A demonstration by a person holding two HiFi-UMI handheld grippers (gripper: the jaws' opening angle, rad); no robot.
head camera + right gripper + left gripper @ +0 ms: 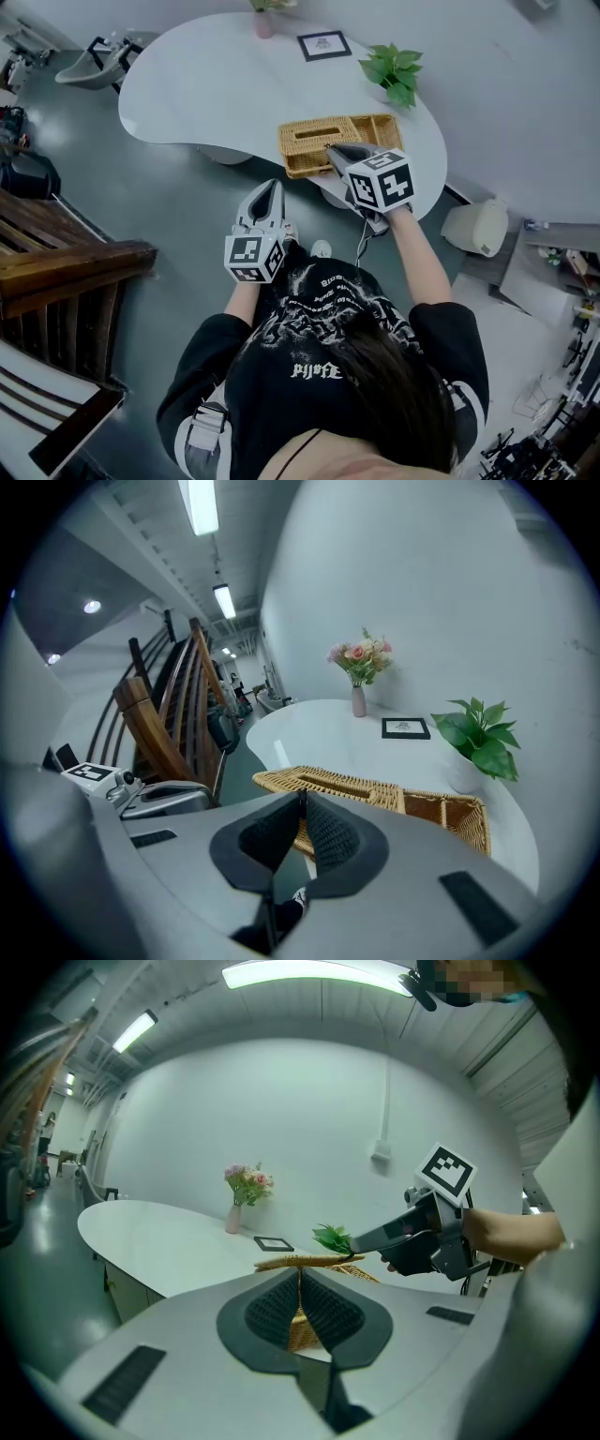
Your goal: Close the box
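Note:
A woven wicker box (339,142) sits at the near edge of the white table (206,84). Its slotted lid lies flat over the left part, and a compartment on the right stands uncovered. My right gripper (330,150) is shut and empty, with its tips over the box's front edge; in the right gripper view the box (375,794) lies just beyond the closed jaws (302,797). My left gripper (272,185) is also shut and empty. It hangs over the floor, left of and below the box. In the left gripper view the box (309,1262) is about level with the tips (300,1274).
A potted plant (394,73) stands just behind the box on the right. A small picture frame (323,44) and a vase of flowers (264,21) are farther back. A wooden chair (56,272) stands at the left, and a white bin (476,227) is on the floor at the right.

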